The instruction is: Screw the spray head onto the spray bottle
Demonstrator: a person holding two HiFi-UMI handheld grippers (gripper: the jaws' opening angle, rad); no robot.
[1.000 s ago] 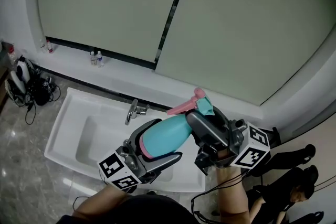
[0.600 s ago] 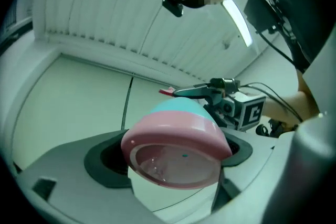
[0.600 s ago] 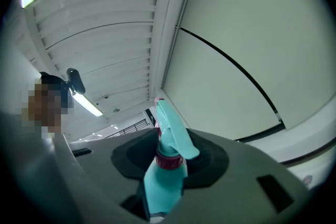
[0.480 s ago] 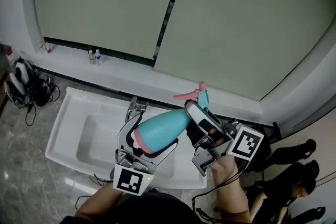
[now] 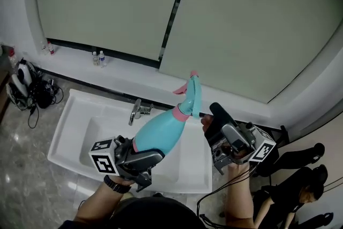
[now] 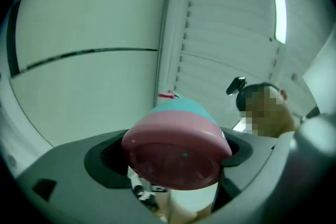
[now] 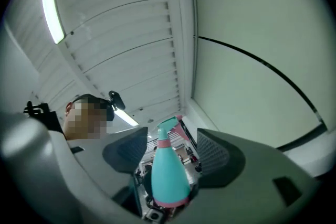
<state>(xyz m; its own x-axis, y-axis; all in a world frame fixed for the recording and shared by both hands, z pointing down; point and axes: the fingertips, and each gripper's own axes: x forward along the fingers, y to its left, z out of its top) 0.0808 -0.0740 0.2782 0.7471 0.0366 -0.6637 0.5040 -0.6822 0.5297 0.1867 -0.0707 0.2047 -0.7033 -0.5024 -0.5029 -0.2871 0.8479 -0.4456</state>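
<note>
A teal spray bottle (image 5: 161,134) with a pink base and pink collar tilts up to the right over the sink. Its teal spray head (image 5: 192,91) with a pink trigger sits on the neck. My left gripper (image 5: 140,148) is shut on the bottle's lower body; the pink base (image 6: 176,152) fills the space between its jaws in the left gripper view. My right gripper (image 5: 210,118) stands open just right of the neck, apart from it; its jaws have just been opening with nothing pressed between them. The right gripper view shows the whole bottle (image 7: 169,176) beyond the open jaws.
A white sink (image 5: 80,115) with a chrome faucet (image 5: 136,111) lies below the grippers. Small bottles (image 5: 98,58) stand on the window ledge. Cables and gear (image 5: 24,86) lie at the far left. A person's dark shoes (image 5: 303,161) show at the right.
The right gripper has let go of the bottle's neck, opened and drawn back to the right. The left gripper has rolled, and the bottle now points more steeply upward.
</note>
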